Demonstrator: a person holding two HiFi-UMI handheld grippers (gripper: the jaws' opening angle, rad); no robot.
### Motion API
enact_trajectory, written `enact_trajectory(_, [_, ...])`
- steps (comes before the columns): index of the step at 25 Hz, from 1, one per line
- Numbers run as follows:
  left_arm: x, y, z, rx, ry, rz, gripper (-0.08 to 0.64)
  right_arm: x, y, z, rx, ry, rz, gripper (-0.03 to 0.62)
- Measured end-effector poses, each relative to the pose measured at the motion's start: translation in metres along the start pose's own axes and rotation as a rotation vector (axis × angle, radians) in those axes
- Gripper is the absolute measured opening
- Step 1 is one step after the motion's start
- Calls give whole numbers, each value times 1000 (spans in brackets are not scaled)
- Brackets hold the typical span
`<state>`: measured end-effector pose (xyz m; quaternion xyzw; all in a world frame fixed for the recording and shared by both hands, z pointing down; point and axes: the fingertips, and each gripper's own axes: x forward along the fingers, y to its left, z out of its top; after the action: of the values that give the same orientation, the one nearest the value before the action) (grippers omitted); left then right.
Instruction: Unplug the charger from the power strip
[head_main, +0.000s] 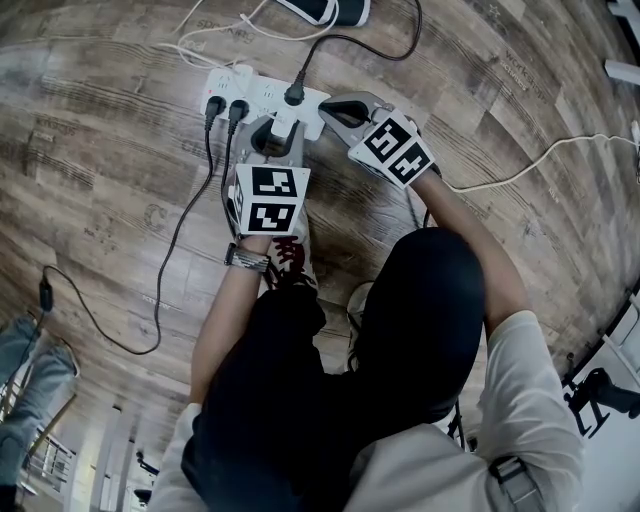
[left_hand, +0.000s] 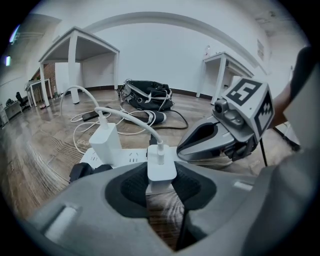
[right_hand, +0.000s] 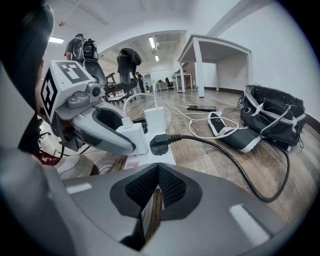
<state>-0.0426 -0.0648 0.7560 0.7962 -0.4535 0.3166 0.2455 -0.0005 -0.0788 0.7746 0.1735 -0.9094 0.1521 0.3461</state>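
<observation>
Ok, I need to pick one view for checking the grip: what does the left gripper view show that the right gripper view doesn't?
Only the left gripper view looks between the jaws of the left gripper, which are closed on the sides of the charger. Only the right gripper view shows the right gripper with its jaws together and nothing between them, a black plug at the near end of the power strip, and a phone on the floor. Both show the power strip, a second charger and a black bag.

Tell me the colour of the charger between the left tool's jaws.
The charger is white; the left gripper view shows it best.
</observation>
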Motion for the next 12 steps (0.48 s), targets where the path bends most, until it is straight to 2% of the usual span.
enact_trajectory(3, [0, 1, 0, -27, -4, -6, 140, 0, 0, 1, 0, -2, 2, 2])
enact_trajectory(7, [-3, 7, 0, -184, -27, -52, 140, 0, 0, 2, 4, -5, 0, 2])
enact_trajectory(12, [-3, 7, -1, -201, -37, -54, 140, 0, 1, 1, 6, -2, -1, 2])
